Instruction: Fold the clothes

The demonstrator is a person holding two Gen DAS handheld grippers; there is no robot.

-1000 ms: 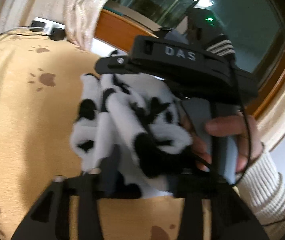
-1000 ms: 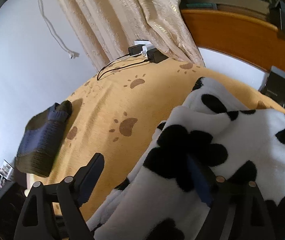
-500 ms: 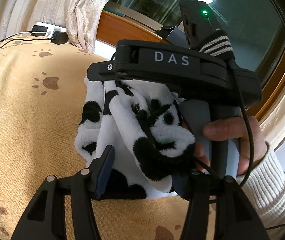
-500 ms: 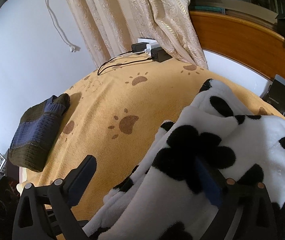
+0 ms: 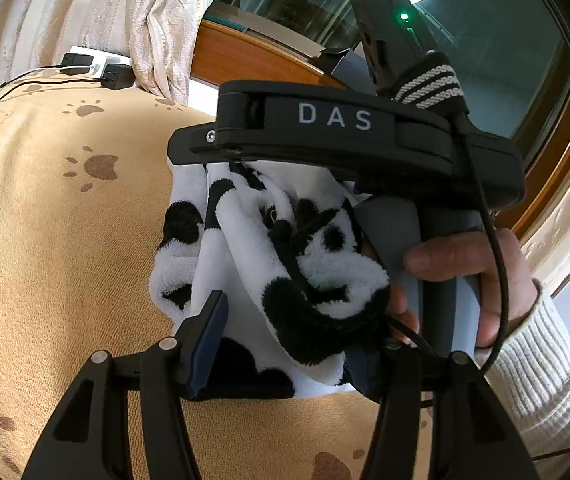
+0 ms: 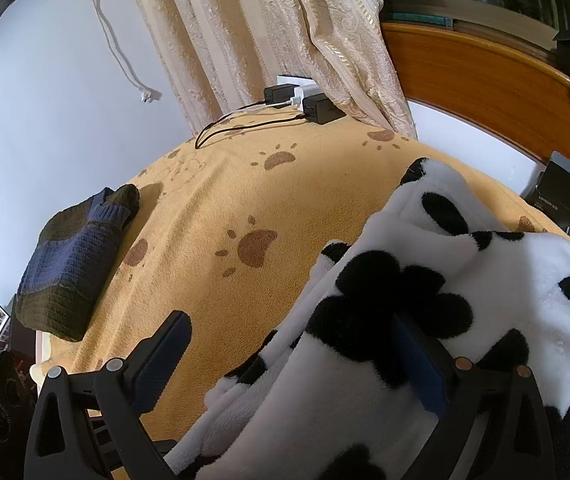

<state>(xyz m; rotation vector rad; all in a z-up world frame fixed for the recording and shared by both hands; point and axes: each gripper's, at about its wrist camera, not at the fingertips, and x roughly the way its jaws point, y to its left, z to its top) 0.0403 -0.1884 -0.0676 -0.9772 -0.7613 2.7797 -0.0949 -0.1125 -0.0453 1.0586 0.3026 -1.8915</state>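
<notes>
While my right gripper (image 6: 297,364) hangs wide apart and the left gripper (image 5: 285,344) stands half apart, bunched fluffy cow-print fleece (image 5: 269,256) sits between both.

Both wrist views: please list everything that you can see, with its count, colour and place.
fleece garment: one, white with black patches, bunched on the bed cover
knitted sweater: one, dark blue and olive, folded, far left of the cover
bed cover: one, yellow with brown paw prints
chargers: two, black, at the cover's far edge
curtain: one, cream, behind the chargers
left gripper: black, fleece between its fingers
right gripper: black, jaws wide, fleece over one finger
hand: one, holding the right gripper
sleeve: white, ribbed
</notes>
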